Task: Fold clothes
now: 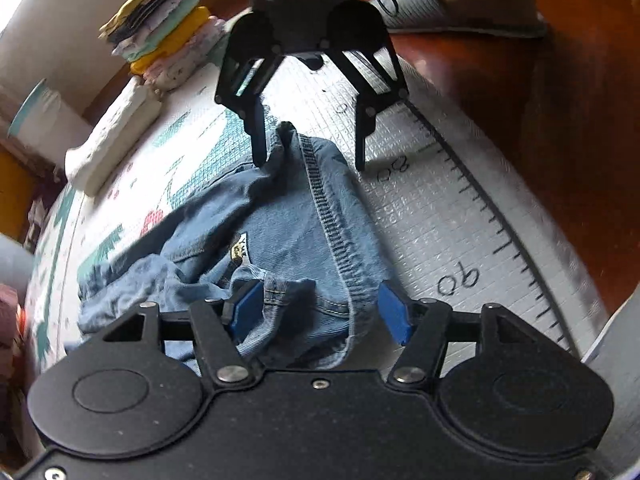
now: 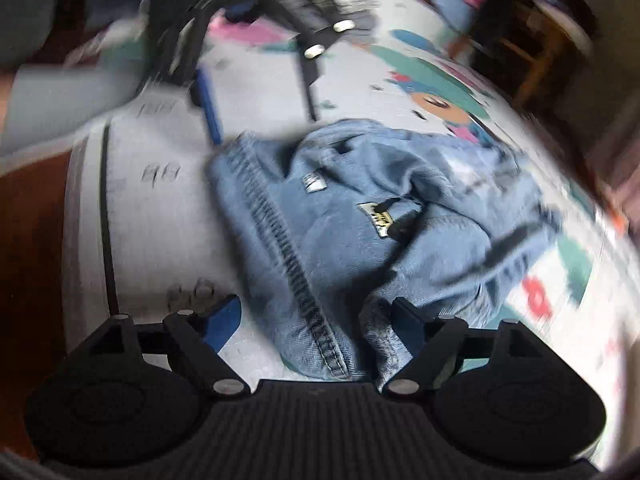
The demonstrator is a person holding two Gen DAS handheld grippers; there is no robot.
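Note:
A crumpled pair of blue jeans (image 1: 280, 232) lies on a printed play mat (image 1: 432, 216) beside its ruler edge. My left gripper (image 1: 320, 314) is open, its blue pads (image 1: 394, 316) either side of the seam end of the jeans nearest me. My right gripper (image 1: 310, 164) is open at the far end, its fingers straddling the seam. In the blurred right wrist view the jeans (image 2: 360, 232) lie between the open right gripper (image 2: 320, 322) and the left gripper (image 2: 264, 120) beyond.
A stack of folded clothes (image 1: 164, 36) sits at the mat's far left, with a white folded cloth (image 1: 116, 136) beside it. Wooden floor (image 1: 540, 92) lies right of the ruler edge. A person's grey sleeve (image 2: 68, 96) is at the left of the right wrist view.

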